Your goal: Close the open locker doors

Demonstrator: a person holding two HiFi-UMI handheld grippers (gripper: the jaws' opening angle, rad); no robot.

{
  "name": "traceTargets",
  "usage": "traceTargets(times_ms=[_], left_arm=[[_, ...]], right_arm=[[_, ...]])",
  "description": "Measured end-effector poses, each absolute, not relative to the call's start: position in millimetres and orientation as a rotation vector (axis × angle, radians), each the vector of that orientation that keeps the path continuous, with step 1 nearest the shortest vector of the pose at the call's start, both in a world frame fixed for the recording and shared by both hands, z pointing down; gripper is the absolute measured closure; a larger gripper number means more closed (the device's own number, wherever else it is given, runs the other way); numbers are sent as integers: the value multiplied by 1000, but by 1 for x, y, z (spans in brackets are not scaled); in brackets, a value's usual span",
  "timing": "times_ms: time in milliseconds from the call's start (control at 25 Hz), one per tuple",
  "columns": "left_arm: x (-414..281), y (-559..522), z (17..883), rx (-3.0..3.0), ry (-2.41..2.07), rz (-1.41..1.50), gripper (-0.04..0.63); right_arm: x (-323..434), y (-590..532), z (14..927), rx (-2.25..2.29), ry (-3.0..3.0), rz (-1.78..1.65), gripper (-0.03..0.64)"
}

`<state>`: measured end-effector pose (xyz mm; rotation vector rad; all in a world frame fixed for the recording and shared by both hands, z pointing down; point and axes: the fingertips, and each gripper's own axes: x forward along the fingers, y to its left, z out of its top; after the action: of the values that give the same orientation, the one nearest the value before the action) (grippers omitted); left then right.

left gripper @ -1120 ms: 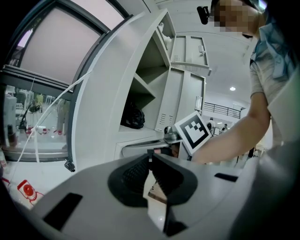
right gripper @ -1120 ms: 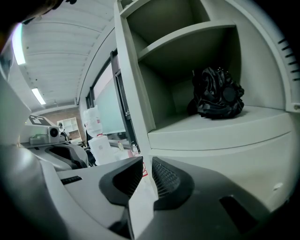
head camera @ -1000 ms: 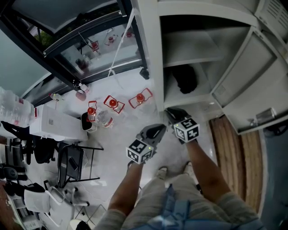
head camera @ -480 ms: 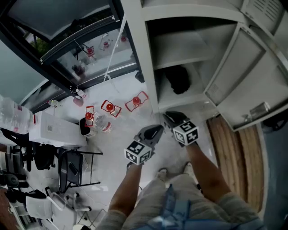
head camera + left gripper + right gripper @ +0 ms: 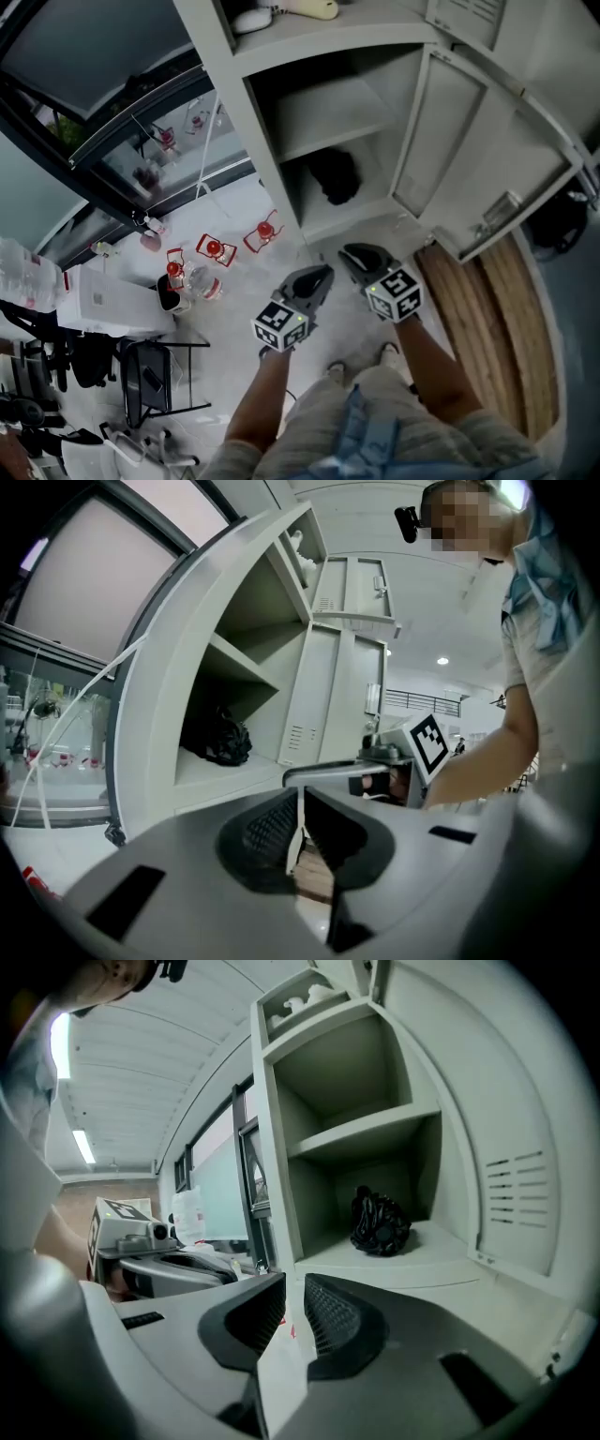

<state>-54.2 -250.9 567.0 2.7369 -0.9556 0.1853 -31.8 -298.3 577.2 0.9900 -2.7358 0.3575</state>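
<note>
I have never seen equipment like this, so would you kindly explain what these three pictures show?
There is no robot here. A person holds a left gripper and a right gripper, each bearing a marker cube. One picture looks down from a head camera. The other two come from cameras riding on the grippers, looking along their jaws. Both pairs of jaws are close together and hold nothing. Ahead stands a grey locker with its door swung open and a black bag on the lower shelf.

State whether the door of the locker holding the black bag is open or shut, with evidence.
Open: the door swings out rightward, leaving the shelf and black bag exposed.
</note>
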Motion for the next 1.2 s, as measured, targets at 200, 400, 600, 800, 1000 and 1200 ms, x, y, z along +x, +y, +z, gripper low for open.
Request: traceTargets(times_ms=[200, 400, 600, 800, 1000, 1200], left_arm=[[-17, -247, 540, 2823, -867, 150, 591], [33, -234, 512, 2940, -736, 106, 591], [89, -217, 484, 3012, -572, 67, 591], [136, -208, 466, 3046, -464, 90, 591], [181, -202, 443, 3076, -380, 20, 591], [214, -200, 433, 3103, -321, 6, 591]], right_arm=[[12, -283, 541, 1075, -2767, 298, 557], [57, -258, 510, 1126, -2767, 205, 557], [111, -232, 478, 1210, -2745, 149, 557], [164, -216, 459, 1321, -2719, 141, 557], [214, -210, 446, 1423, -2684, 101, 557], [258, -215, 431, 1506, -2687, 64, 557]])
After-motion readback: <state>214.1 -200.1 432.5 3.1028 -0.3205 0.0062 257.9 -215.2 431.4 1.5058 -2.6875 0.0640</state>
